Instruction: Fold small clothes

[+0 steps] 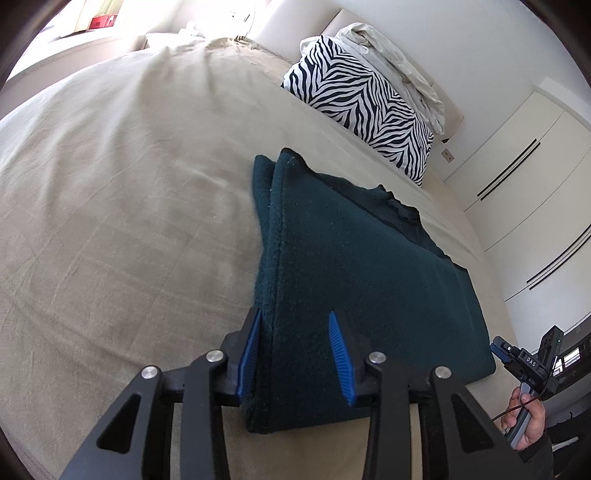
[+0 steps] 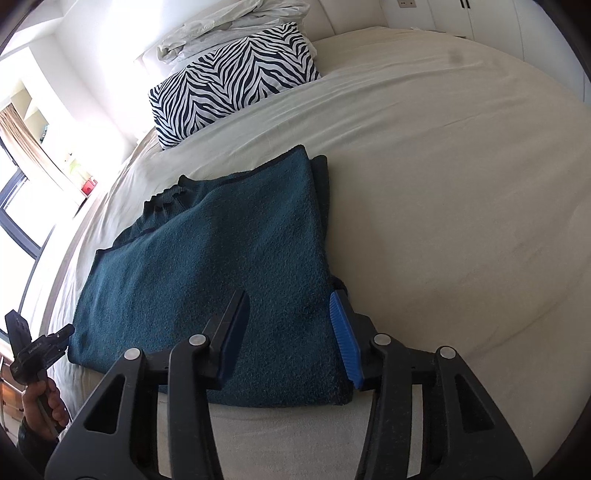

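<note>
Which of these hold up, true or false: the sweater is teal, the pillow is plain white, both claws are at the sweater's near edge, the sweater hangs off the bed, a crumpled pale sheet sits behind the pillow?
1. The sweater is teal. True.
2. The pillow is plain white. False: it is zebra-striped.
3. The left claw and right claw are at the sweater's near edge. True.
4. The sweater hangs off the bed. False: it lies flat on it.
5. A crumpled pale sheet sits behind the pillow. True.

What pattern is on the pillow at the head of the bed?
Black-and-white zebra stripes on the pillow, clearest in the right wrist view.
</note>
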`<action>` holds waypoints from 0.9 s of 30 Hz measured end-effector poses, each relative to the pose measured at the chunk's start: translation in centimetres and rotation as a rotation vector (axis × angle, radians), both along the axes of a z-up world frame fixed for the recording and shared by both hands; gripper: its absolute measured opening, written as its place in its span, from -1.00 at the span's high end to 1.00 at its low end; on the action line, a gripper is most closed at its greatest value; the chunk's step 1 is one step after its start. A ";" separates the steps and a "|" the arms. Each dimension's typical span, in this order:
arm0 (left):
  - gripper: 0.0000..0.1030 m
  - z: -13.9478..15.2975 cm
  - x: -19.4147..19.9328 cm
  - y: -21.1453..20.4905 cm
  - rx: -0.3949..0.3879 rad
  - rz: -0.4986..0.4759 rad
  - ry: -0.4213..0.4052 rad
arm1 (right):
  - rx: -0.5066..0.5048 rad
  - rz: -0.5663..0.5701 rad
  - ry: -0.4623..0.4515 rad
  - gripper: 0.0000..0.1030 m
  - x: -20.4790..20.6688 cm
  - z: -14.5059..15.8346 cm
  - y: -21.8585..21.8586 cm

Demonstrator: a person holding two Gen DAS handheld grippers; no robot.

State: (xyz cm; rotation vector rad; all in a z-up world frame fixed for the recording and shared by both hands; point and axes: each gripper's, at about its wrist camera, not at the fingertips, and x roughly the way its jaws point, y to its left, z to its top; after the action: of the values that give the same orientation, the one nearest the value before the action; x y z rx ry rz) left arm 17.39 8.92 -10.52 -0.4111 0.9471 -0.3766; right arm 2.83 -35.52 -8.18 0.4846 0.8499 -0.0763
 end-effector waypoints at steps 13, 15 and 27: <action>0.77 -0.3 -0.2 0.4 0.039 -0.010 0.009 | -0.066 -0.035 0.069 0.66 0.1 -1.1 -0.6; 0.80 -0.3 -0.3 0.4 0.044 -0.009 0.007 | -0.078 -0.034 0.062 0.74 0.0 -0.9 -0.7; 0.87 0.1 -0.9 0.3 0.075 -0.015 -0.011 | -0.086 -0.044 0.037 0.89 -0.6 -0.3 -0.9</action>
State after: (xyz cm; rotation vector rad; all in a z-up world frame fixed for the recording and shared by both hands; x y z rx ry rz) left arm 16.45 9.23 -10.39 -0.3338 0.9507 -0.3553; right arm 2.24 -36.44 -8.51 0.4220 0.8685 -0.1622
